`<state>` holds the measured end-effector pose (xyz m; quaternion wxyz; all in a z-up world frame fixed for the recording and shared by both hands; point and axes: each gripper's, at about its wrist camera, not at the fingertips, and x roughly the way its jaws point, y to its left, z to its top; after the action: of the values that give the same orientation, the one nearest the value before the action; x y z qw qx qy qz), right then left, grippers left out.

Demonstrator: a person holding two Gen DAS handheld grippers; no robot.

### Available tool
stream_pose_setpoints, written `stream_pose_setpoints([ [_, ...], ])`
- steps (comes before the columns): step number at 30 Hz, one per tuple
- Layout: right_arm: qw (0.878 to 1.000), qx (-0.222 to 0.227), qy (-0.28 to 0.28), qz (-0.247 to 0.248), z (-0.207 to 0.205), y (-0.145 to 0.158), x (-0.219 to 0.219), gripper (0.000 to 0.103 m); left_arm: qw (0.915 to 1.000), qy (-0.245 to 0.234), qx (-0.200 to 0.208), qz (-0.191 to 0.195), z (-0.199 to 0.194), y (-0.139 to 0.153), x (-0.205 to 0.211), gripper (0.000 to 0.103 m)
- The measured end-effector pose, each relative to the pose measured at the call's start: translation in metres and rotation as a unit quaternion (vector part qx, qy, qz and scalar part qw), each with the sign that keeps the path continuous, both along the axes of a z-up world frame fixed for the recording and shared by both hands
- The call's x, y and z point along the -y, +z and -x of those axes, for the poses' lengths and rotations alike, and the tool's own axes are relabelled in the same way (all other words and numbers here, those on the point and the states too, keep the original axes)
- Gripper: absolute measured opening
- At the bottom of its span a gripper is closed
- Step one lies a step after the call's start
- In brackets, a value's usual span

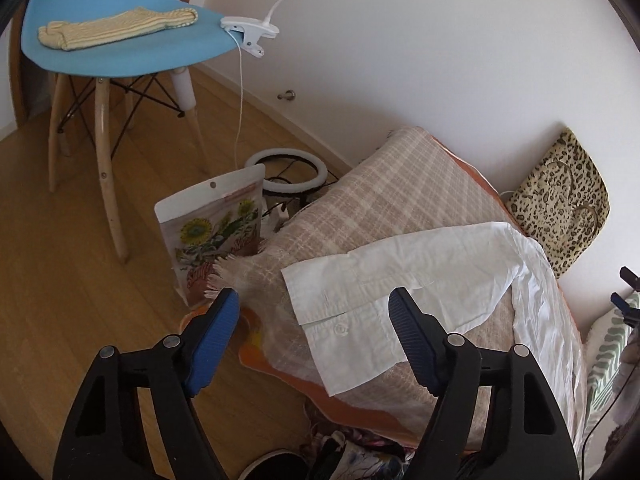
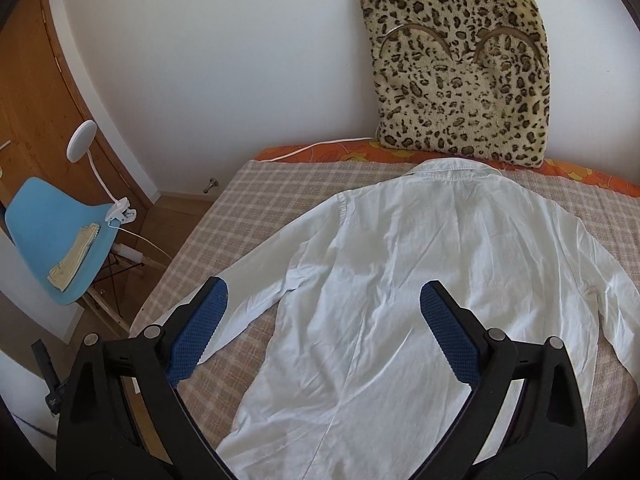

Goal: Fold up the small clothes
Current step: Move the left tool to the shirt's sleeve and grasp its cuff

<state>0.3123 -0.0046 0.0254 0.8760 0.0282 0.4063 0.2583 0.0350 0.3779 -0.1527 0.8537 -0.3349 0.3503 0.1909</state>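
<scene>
A white long-sleeved shirt [image 2: 400, 280] lies back-up and spread flat on the checked bed cover [image 2: 256, 200], collar toward the wall. In the left wrist view its left sleeve and buttoned cuff [image 1: 348, 320] reach the bed's corner. My left gripper [image 1: 314, 300] hovers open above that cuff, its blue pads [image 1: 216, 332] apart with nothing pressed between them. My right gripper [image 2: 322, 292] hangs open over the shirt's lower back, touching nothing that I can see. A folded striped cream garment [image 1: 116, 28] rests on the blue chair [image 1: 132, 56].
A leopard-print cushion [image 2: 460, 76] leans on the wall behind the collar. A clip lamp [image 1: 252, 28] is clamped to the chair, its cord hanging down. On the wooden floor by the bed corner stand a sunflower-print bag [image 1: 212, 232] and a ring light [image 1: 292, 168]. Clothes lie below the bed edge [image 1: 352, 452].
</scene>
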Motion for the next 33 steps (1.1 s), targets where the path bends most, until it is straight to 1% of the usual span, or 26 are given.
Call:
stream_pose_setpoints([
  [4, 1.0, -0.028, 0.012, 0.007, -0.017, -0.017, -0.025, 0.093, 0.9991, 0.001, -0.002, 0.042, -0.005, -0.019, -0.01, 0.073],
  [8, 0.998, -0.054, 0.013, 0.006, -0.032, -0.03, -0.042, 0.09, 0.9958, -0.005, 0.009, 0.091, -0.01, -0.036, -0.014, 0.073],
  [10, 0.998, -0.059, 0.011, 0.008, -0.037, -0.034, -0.048, 0.09, 0.9938, -0.011, 0.013, 0.11, -0.014, -0.043, -0.013, 0.065],
  [11, 0.998, -0.06, 0.01, 0.01, -0.038, -0.036, -0.052, 0.09, 0.9929, -0.015, 0.014, 0.117, -0.017, -0.046, -0.012, 0.06],
  [13, 0.998, -0.061, 0.009, 0.015, -0.041, -0.039, -0.059, 0.09, 0.9918, -0.022, 0.016, 0.125, -0.02, -0.051, -0.011, 0.053],
  [15, 0.998, -0.061, 0.011, 0.022, -0.043, -0.041, -0.065, 0.09, 0.9906, -0.028, 0.021, 0.132, -0.022, -0.054, -0.01, 0.038],
  [16, 0.998, -0.06, 0.012, 0.026, -0.043, -0.041, -0.068, 0.09, 0.9896, -0.027, 0.024, 0.139, -0.021, -0.056, -0.01, 0.033],
  [17, 0.998, -0.06, 0.013, 0.031, -0.045, -0.043, -0.071, 0.09, 0.9894, -0.021, 0.027, 0.141, -0.02, -0.056, -0.009, 0.033],
  [19, 0.997, -0.059, 0.016, 0.038, -0.048, -0.044, -0.077, 0.09, 0.9904, -0.016, 0.032, 0.134, -0.018, -0.053, -0.009, 0.03],
  [21, 0.997, -0.059, 0.019, 0.044, -0.051, -0.046, -0.083, 0.09, 0.993, -0.02, 0.035, 0.111, -0.016, -0.046, -0.007, 0.021],
  [23, 0.997, -0.063, 0.022, 0.048, -0.056, -0.049, -0.091, 0.09, 0.9928, -0.033, 0.056, 0.101, -0.013, -0.038, -0.005, 0.016],
  [25, 0.996, -0.073, 0.028, 0.049, -0.064, -0.053, -0.101, 0.09, 0.9935, -0.039, 0.061, 0.088, -0.017, -0.033, -0.004, 0.016],
  [27, 0.994, -0.087, 0.032, 0.051, -0.074, -0.059, -0.112, 0.09, 0.9943, -0.043, 0.057, 0.08, -0.022, -0.032, -0.005, 0.016],
  [31, 0.99, -0.126, 0.032, 0.057, -0.099, -0.074, -0.134, 0.09, 0.9945, -0.047, 0.047, 0.081, -0.035, -0.036, -0.005, 0.016],
  [33, 0.988, -0.141, 0.031, 0.054, -0.111, -0.08, -0.142, 0.088, 0.9952, -0.053, 0.045, 0.069, -0.039, -0.035, -0.003, 0.016],
])
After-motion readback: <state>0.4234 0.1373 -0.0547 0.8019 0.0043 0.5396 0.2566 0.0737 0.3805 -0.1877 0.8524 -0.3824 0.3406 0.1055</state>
